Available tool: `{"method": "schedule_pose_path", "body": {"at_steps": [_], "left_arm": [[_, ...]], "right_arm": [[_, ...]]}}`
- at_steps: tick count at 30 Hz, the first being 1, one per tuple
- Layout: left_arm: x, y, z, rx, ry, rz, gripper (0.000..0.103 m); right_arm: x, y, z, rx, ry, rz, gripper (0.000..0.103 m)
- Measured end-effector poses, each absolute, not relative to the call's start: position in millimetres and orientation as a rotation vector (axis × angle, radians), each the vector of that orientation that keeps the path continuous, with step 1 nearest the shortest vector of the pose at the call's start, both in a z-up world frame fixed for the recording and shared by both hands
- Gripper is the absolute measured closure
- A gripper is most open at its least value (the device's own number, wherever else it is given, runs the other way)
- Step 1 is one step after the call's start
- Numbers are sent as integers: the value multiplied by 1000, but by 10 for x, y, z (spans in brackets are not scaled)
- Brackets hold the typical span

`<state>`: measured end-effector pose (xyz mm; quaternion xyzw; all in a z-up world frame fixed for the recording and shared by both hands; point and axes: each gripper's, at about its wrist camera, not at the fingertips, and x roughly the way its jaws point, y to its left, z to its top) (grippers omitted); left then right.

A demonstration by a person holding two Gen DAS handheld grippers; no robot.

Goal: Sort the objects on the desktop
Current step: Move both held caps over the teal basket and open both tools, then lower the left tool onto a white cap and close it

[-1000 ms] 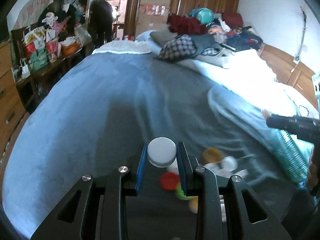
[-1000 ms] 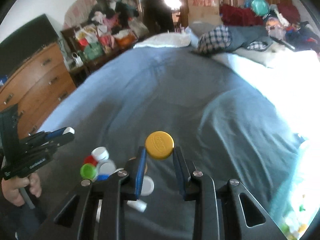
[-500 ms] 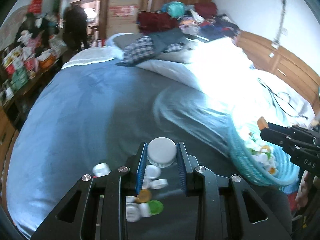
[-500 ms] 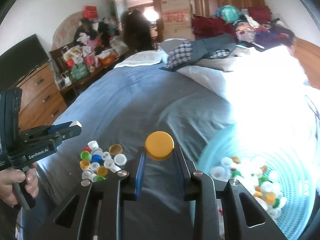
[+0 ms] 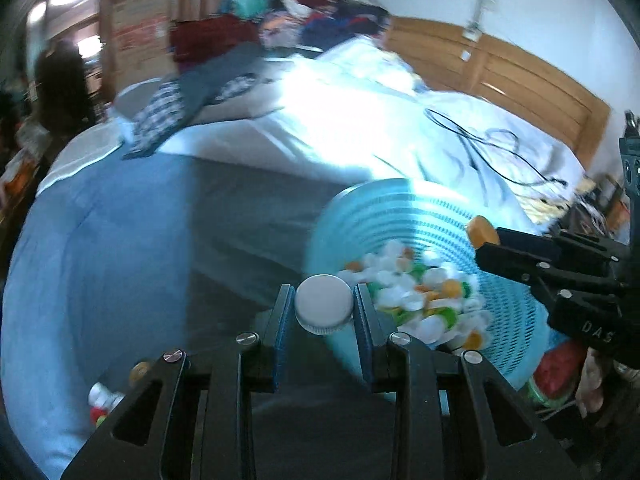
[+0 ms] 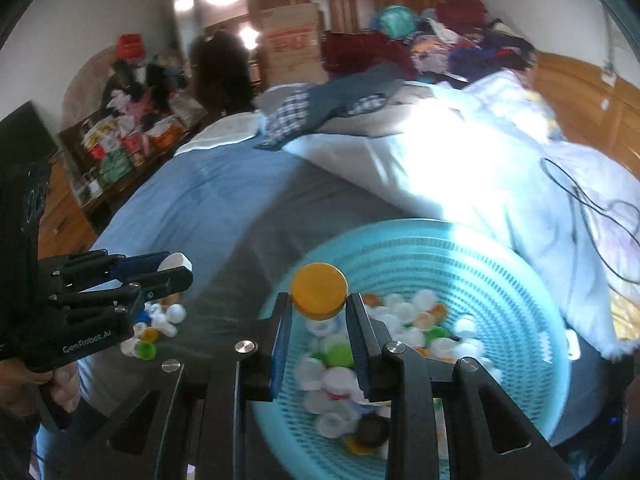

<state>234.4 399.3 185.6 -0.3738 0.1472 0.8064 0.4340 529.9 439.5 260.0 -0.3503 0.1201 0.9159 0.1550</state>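
Turquoise basket fills the lower right of the right wrist view, below the right gripper clamped on a yellow cap, while the left gripper pinches a white cap at its near rim, so the drop-off step seems in hand: next, both should part over it.

Left tool gripping white cap, turquoise basket just beyond

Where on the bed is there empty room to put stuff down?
The grey-blue blanket is bare between the teal basket, the loose cap pile and the folded clothes. Crowded: the basket's inside, full of caps, and the clothes heap at the far end.
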Motion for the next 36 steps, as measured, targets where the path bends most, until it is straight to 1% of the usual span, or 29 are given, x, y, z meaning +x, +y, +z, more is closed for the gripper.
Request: {"method": "schedule_pose_path", "body": {"at_steps": [7,13,14,15,16,17,18,19,20,24,29,32,36], "left_arm": [[2602,4734,1859,-943,468,1849,78],[2794,4917,1855,-921,506,1813,78],[2799,4925,1856,-921,508,1816,75],[2799,4922,1853,-920,512,1819,69],[2787,4893,1850,-917,511,1827,56],[2764,4862,1847,-915,505,1844,49],[2725,4821,1846,-918,494,1861,48],[2682,4764,1841,-928,476,1869,48],[2638,4693,1831,-932,461,1878,48],[2345,4175,1693,-935,435,1950,48],[1828,3102,1067,-1096,415,2035,48],[1650,2424,805,-1149,377,2150,48],[1536,1663,704,-1156,228,2352,48]], "right_arm": [[5582,4837,2562,-986,445,2527,72],[5691,4891,2557,-977,462,2516,72],[5729,4878,2549,-972,460,2516,72],[5733,4880,2552,-967,459,2515,72],[5742,4877,2551,-963,457,2513,71],[5754,4873,2549,-957,451,2507,60],[5765,4877,2552,-948,446,2500,52],[5773,4876,2563,-937,444,2498,39],[5781,4867,2573,-927,442,2500,33],[5810,4773,2640,-880,424,2537,32],[5815,4547,2564,-878,403,2608,29],[5772,4395,2486,-905,398,2636,29],[5687,4230,2388,-943,378,2658,29]]}}
